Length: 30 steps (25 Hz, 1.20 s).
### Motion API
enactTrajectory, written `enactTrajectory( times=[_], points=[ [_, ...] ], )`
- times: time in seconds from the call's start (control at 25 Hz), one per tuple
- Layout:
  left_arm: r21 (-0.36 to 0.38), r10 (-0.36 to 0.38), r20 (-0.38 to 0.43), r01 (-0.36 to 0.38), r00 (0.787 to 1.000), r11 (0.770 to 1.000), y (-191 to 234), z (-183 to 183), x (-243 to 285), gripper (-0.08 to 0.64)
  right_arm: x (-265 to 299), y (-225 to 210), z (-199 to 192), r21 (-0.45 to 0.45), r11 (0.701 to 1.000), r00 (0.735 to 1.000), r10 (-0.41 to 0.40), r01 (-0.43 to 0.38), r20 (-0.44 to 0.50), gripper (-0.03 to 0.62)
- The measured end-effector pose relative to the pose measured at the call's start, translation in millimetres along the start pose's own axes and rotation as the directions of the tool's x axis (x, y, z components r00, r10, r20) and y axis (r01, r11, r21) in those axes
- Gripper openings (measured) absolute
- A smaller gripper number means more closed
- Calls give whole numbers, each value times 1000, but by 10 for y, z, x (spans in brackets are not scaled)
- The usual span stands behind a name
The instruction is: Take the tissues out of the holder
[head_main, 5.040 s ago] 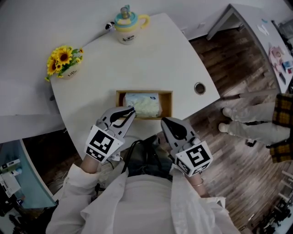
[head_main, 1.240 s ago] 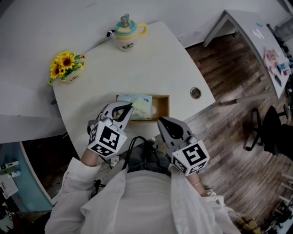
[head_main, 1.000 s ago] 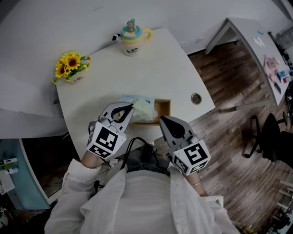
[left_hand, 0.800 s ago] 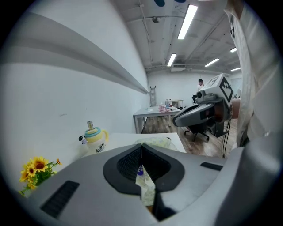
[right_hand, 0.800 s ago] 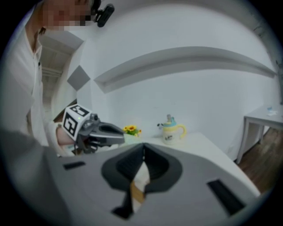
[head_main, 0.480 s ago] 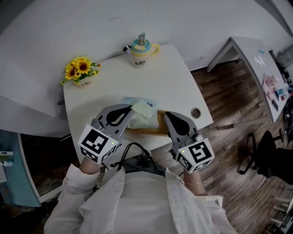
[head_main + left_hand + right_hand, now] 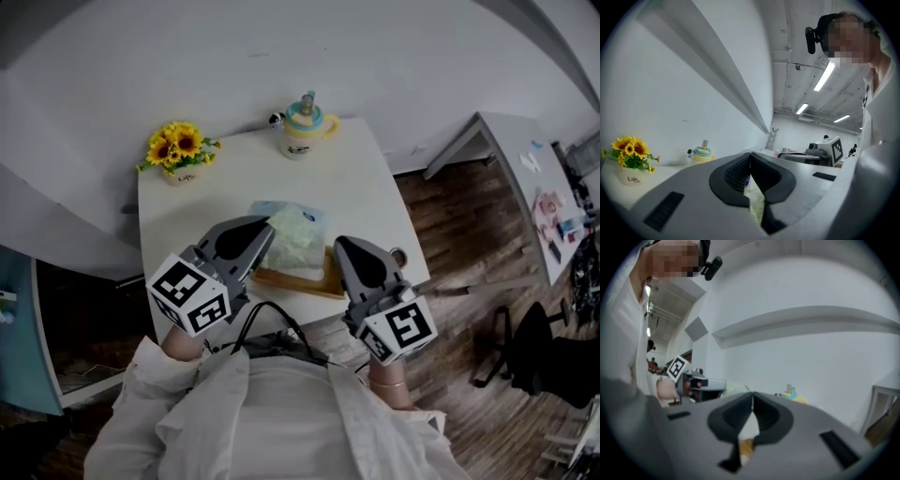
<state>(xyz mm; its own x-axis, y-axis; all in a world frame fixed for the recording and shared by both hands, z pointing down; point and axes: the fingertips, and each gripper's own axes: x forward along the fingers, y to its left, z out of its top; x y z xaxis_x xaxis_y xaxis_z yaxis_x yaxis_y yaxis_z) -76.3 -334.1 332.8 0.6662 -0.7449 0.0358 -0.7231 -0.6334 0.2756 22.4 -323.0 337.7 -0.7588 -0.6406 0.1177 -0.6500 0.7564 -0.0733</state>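
Note:
The tissue pack (image 7: 292, 236), pale green-white in clear wrap, hangs above the white table (image 7: 356, 178) from my left gripper (image 7: 266, 231), which is shut on its near edge. In the left gripper view a strip of the pack's wrapper (image 7: 754, 206) is pinched between the closed jaws of that gripper (image 7: 750, 160). The wooden holder (image 7: 305, 280) lies under the pack near the table's front edge. My right gripper (image 7: 343, 247) hovers shut beside the holder's right end. In the right gripper view its tips (image 7: 752, 399) meet, with a bit of the wooden holder (image 7: 746, 446) showing below them.
A pot of sunflowers (image 7: 178, 150) stands at the table's back left, and a pastel lidded cup (image 7: 305, 127) at the back middle. A round cable hole (image 7: 398, 255) sits by the right edge. Another desk (image 7: 511, 141) and a chair (image 7: 534, 347) stand to the right.
The tissue pack has come up out of the holder in my left gripper and now hangs a little farther back. The right gripper stays shut by the holder. The head view has risen.

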Motion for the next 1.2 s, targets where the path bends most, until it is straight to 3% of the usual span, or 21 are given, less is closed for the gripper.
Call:
enactTrajectory(
  times=[0.2, 0.44, 0.84, 1.2],
  points=[
    [-39, -19, 7, 19, 1000, 999, -28, -37, -11, 18, 61, 103, 31, 4, 999, 999, 46, -46, 18, 9],
    [-67, -27, -23, 25, 999, 997, -29, -98, -1, 18, 64, 10, 19, -86, 995, 998, -53, 49, -39, 9],
    [-89, -2, -8, 2, 1000, 996, 23, -92, -21, 18, 28, 14, -1, -69, 994, 995, -88, 85, -41, 9],
    [-37, 27, 25, -26, 999, 999, 6, -23, -33, 18, 8, 37, -62, -2, 998, 998, -62, 62, -18, 9]
  ],
)
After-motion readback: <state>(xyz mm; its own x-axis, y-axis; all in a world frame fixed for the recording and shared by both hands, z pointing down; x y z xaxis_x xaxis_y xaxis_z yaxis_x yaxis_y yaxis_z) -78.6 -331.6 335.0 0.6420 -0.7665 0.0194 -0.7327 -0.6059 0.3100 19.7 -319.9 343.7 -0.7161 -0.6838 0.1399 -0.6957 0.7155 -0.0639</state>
